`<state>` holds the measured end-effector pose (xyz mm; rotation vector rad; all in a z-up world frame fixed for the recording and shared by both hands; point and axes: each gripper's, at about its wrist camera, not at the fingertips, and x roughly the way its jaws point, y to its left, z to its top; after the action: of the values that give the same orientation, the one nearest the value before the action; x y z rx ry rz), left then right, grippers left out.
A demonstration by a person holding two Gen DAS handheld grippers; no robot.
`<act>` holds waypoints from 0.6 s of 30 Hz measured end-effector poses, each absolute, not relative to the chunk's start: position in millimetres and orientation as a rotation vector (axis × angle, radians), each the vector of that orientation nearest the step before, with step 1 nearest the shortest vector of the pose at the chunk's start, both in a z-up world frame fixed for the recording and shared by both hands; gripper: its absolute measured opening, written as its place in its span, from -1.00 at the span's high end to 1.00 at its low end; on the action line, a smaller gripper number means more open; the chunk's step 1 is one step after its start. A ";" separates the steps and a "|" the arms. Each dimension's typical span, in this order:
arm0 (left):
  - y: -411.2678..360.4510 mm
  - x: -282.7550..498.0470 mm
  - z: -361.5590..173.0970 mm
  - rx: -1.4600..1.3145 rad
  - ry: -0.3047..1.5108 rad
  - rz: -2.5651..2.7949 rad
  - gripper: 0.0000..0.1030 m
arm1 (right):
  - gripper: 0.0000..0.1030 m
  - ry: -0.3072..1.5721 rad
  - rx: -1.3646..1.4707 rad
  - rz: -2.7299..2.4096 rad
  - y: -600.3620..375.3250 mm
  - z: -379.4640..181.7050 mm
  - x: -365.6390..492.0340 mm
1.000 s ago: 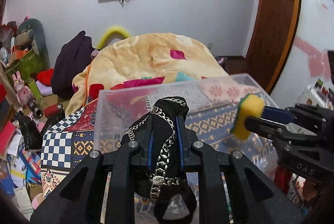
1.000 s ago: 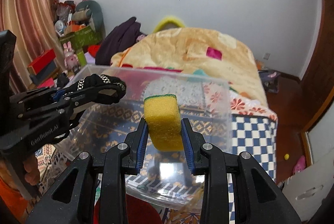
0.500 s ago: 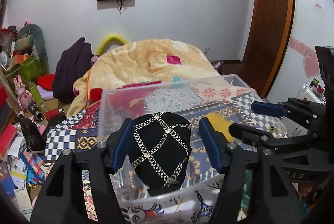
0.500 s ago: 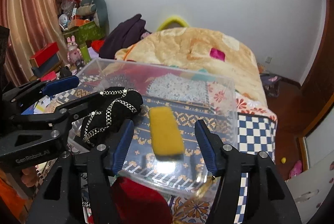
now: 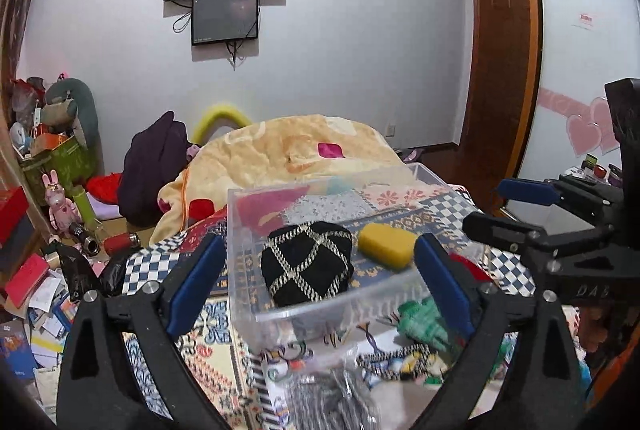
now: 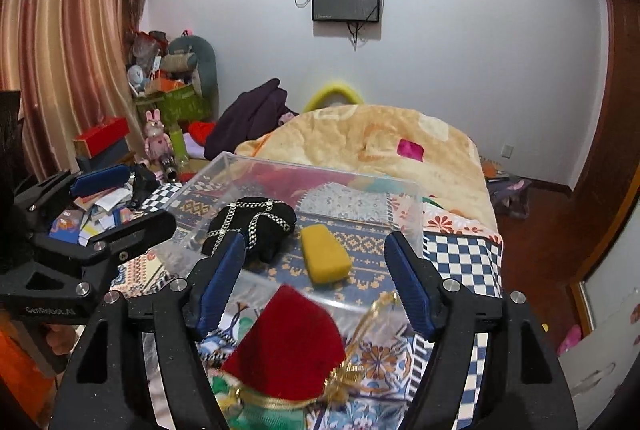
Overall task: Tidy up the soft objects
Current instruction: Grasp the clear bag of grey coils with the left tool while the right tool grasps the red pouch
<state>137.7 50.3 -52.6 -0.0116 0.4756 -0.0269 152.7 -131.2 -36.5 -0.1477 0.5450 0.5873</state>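
Note:
A clear plastic box (image 5: 248, 254) (image 6: 416, 205) stands on the patterned bedspread. Inside it lie a black chain-trimmed pouch (image 5: 308, 264) (image 6: 252, 226) and a yellow sponge (image 5: 386, 245) (image 6: 325, 260), side by side. My left gripper (image 5: 316, 286) is open and empty, pulled back over the box's near wall. My right gripper (image 6: 316, 282) is open and empty, just short of the box; its side shows in the left wrist view (image 5: 520, 205). In front of the box lie a red velvet pouch with gold trim (image 6: 288, 346), a green soft item (image 5: 420, 324) and a striped fabric piece (image 5: 332, 394).
A peach blanket (image 5: 288, 157) (image 6: 360, 145) is heaped behind the box. A dark purple garment (image 5: 152, 165) lies at its left. Toys, boxes and papers (image 5: 36, 262) crowd the floor on the left. A wooden door (image 5: 500, 49) is at the right.
Both grippers opened: the left let go of the black pouch and the right let go of the sponge, which now lie in the box. Both grippers have pulled back and up.

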 end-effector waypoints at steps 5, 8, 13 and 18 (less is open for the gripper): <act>55.3 125.9 -71.7 -0.030 0.512 -0.013 -0.94 | -0.39 0.560 -0.101 0.609 -143.4 -55.4 142.2; 58.4 119.2 -87.2 -0.046 0.539 0.000 -0.94 | -0.39 0.588 -0.096 0.602 -144.6 -67.4 141.1; 68.9 110.1 -113.7 -0.116 0.589 -0.001 -0.94 | -0.39 0.658 -0.083 0.605 -142.6 -89.4 144.0; 71.5 112.2 -136.5 -0.158 0.663 -0.048 -0.94 | -0.39 0.694 -0.083 0.593 -140.8 -101.6 142.9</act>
<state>112.2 71.5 -136.5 -0.1579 0.6630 -0.0479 142.9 -140.8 -101.6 -0.0832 0.6942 0.5927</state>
